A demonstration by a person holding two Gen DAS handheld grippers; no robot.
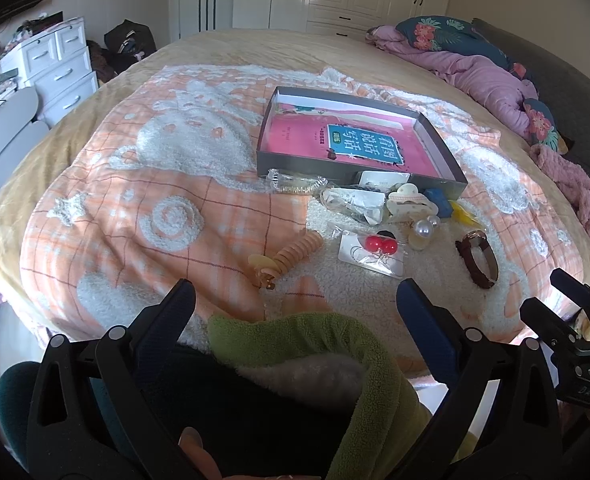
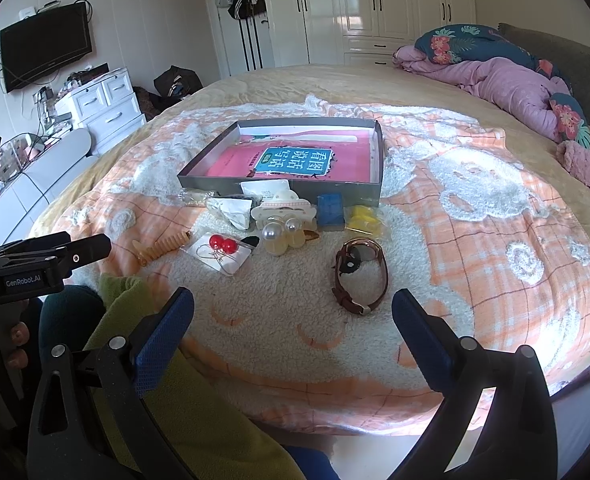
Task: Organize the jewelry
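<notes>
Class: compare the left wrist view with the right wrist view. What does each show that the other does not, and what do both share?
Only the left wrist view shows the right gripper, at its right edge. Only the right wrist view shows the wall television and the left gripper. Both share the grey box, the brown watch, the red earrings and the blanket.

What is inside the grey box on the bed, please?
Inside the grey box lies a pink book with a blue title label, flat on the bottom. No jewelry shows in the box. Whatever may lie under the book is covered and cannot be seen.
</notes>
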